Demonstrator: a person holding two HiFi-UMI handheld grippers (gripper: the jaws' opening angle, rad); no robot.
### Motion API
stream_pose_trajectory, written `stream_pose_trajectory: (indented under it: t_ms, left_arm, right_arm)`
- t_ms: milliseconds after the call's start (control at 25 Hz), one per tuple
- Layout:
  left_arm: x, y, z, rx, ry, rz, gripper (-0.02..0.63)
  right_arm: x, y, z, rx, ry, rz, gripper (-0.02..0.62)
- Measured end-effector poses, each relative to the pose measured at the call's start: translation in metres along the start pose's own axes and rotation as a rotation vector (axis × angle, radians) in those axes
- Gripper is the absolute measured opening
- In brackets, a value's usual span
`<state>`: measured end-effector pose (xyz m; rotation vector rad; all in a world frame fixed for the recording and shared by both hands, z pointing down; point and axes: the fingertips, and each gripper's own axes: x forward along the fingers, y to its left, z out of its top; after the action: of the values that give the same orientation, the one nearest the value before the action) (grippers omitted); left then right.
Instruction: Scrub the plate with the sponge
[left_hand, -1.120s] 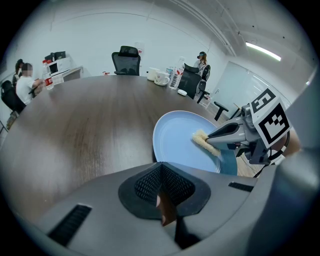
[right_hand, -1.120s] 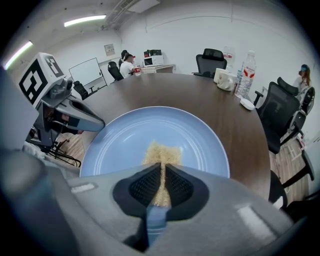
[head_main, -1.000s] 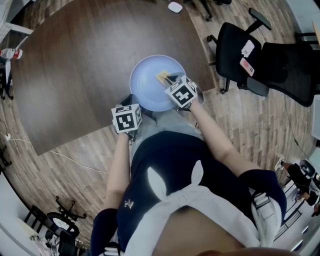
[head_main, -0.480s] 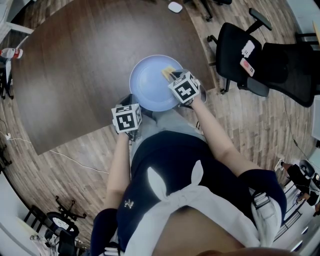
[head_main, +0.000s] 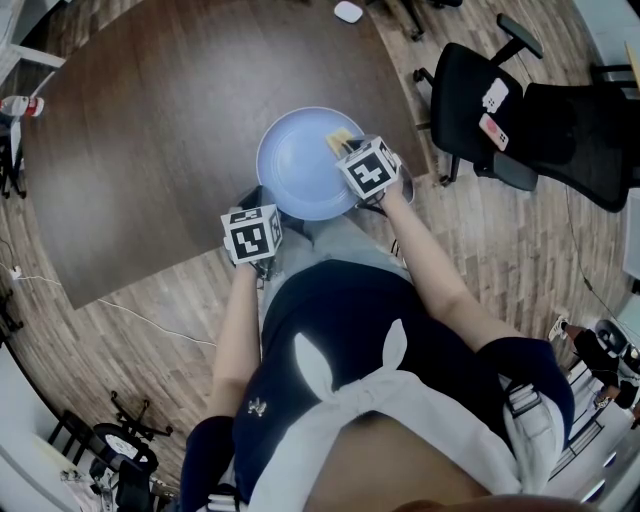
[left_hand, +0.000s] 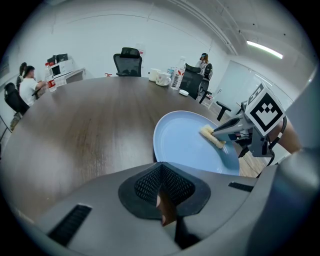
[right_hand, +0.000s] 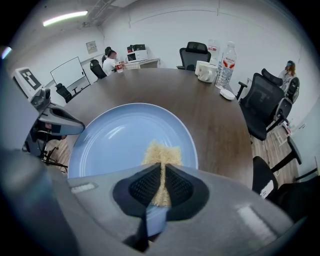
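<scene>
While the head view looks down, the right hand-held gripper (head_main: 342, 150) pinches the yellow rectangular sponge (head_main: 335, 140) against the round light-blue plate (head_main: 290, 165), at the plate's right side.

Left gripper view: the left hand-held gripper (left_hand: 161, 199) is pressed together on nothing, just short of the plate's near rim.

Right gripper view: the sponge's long axis runs straight ahead along the jaws. Most of the bare plate surface lies ahead and to the left.

head view overhead, gripper views share plate (head_main: 290, 170)
</scene>
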<state>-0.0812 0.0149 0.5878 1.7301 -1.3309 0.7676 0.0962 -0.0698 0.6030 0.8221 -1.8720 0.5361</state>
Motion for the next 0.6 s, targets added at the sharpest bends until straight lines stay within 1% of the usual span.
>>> stream_pose_trajectory:
  t_ms: [320, 600]
  left_arm:
    - [0.001, 0.002, 0.000, -0.005, 0.000, 0.000, 0.006]
    - [0.001, 0.001, -0.001, -0.005, 0.000, -0.001, 0.006]
  right_arm:
    - [0.000, 0.003, -0.005, 0.003, 0.031, 0.015, 0.025]
    - [-0.006, 0.010, -0.015, 0.007, 0.017, 0.036, 0.026]
